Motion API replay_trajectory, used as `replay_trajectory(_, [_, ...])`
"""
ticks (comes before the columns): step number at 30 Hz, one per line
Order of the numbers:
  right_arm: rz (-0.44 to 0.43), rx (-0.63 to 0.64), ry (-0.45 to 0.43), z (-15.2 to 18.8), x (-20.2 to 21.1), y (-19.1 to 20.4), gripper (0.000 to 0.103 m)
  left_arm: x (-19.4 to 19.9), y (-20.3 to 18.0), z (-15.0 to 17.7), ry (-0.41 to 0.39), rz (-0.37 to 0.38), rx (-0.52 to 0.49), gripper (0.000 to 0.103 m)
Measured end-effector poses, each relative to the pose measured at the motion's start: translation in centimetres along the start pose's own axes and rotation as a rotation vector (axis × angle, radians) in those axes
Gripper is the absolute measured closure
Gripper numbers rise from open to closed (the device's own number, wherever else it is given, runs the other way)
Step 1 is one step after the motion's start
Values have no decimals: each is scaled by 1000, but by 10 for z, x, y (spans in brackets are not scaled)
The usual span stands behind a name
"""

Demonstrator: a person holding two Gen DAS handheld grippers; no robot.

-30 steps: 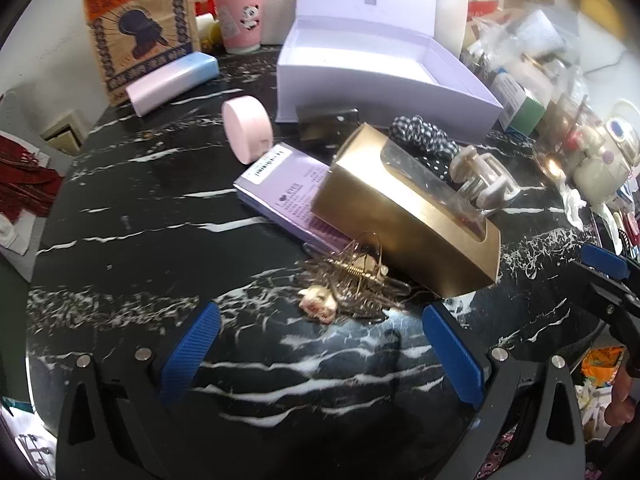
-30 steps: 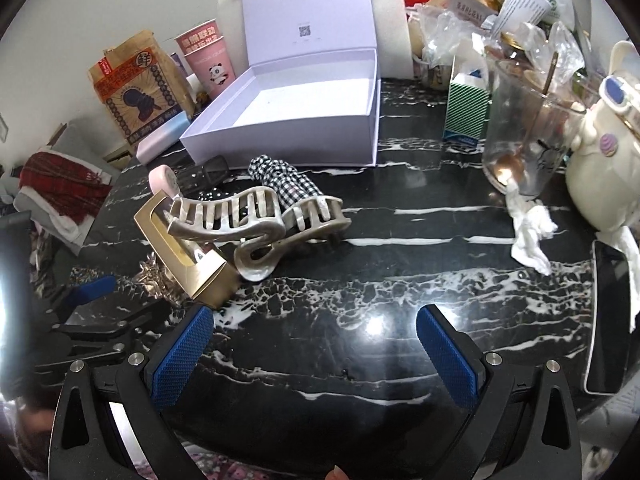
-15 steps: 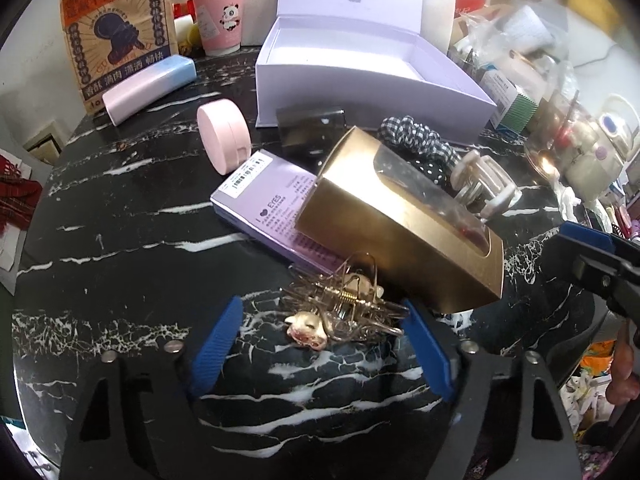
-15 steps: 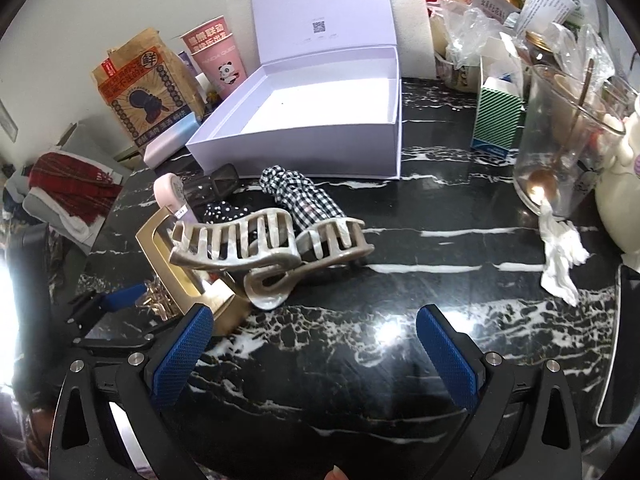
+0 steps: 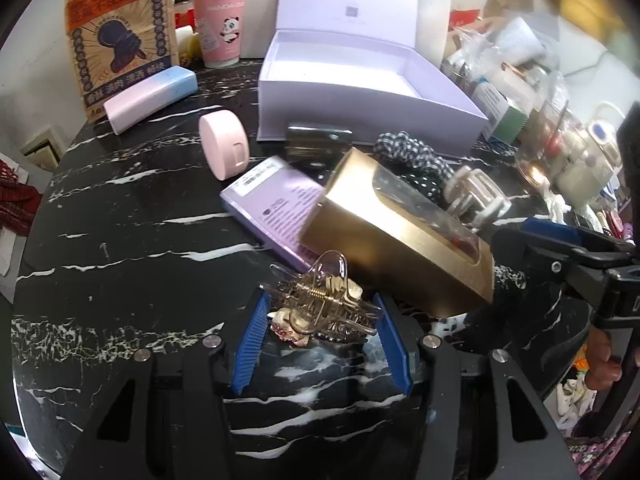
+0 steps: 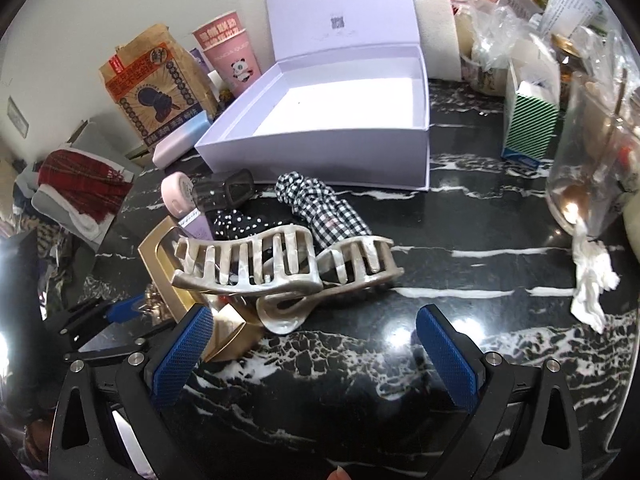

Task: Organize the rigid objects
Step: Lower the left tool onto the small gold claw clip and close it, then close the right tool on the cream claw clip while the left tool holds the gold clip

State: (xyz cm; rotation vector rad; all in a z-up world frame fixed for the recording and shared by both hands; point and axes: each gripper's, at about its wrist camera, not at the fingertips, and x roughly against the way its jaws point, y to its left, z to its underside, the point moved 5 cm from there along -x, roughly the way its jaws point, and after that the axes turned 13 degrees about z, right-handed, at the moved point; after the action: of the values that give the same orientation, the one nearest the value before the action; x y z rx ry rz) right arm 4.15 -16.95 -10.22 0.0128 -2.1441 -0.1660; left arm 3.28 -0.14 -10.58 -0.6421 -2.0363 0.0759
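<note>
A gold wire hair clip (image 5: 320,300) with a small flower charm lies on the black marble table (image 5: 120,240). My left gripper (image 5: 320,310) straddles it; its jaws are closing, the blue pads near the clip's two ends. A cream claw clip (image 6: 256,264) leans on a gold windowed box (image 5: 396,236). My right gripper (image 6: 316,322) stands open just in front of the cream clip, whose looped handle lies between the fingers without touching the pads. An open lilac gift box (image 6: 340,120) stands behind, empty.
A flat lilac packet (image 5: 272,204), pink round case (image 5: 224,144), dark clip (image 6: 228,190) and checkered scrunchie (image 6: 320,204) crowd the middle. A paper bag (image 5: 120,40) and pink cups (image 5: 220,12) stand at the back, a glass (image 6: 588,152) and clutter on the right.
The left jaws have narrowed from wide open to close around the gold wire clip. The right gripper has moved in toward the cream claw clip, still open.
</note>
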Motion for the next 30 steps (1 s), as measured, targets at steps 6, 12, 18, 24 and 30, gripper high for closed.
replay_trajectory(6, [-44,-43,-10,-3,-11,0,0,3,2,3,-14,6,6,50])
replay_trajectory(12, [-83,-32,-63,-8,-13,2,0,3,4,4,-19,-4,0,50])
replay_trajectory(18, [-119,-99,-55,-9,-21,-3,0,2,2,4,-23,-27,-14,50])
replay_trajectory(24, [-86,-97,-60,-11,-26,-4,1,2,3,4,-36,-31,-10,50])
replay_trajectory(30, [-58,-80,-74,-15,-31,4,41,1,0,5,-39,-56,-40,50])
